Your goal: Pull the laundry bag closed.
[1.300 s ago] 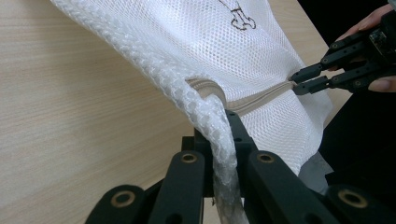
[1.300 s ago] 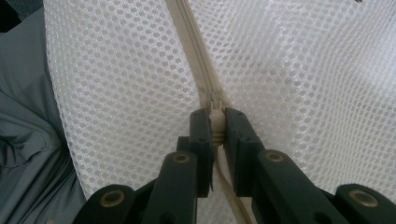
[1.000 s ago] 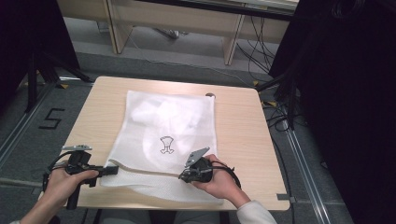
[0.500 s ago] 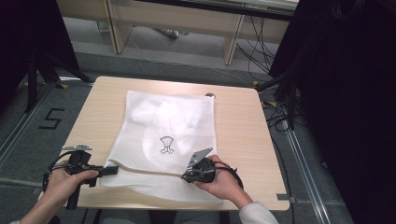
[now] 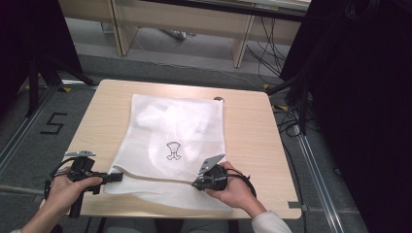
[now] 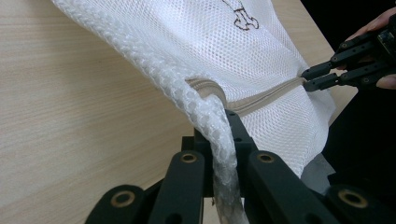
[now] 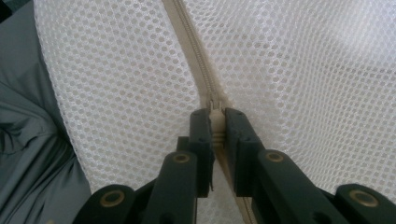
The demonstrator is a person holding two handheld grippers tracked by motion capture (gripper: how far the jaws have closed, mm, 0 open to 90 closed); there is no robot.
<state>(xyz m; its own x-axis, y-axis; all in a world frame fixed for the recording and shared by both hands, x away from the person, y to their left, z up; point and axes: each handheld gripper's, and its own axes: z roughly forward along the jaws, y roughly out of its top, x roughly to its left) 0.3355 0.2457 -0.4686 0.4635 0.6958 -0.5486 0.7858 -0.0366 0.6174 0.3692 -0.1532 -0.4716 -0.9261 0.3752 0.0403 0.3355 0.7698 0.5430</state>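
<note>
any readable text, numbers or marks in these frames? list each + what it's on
"5": black numeral on the grey floor, left of the table.
Black printed emblem, no letters: on the white mesh laundry bag; its lower part shows in the left gripper view.
Nothing else readable; no text on the zipper.

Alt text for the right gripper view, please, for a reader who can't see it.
The right gripper is shut on the zipper pull of a white mesh bag. The beige zipper runs up and away from the two black jaws, with grey fabric at the left edge.
</note>
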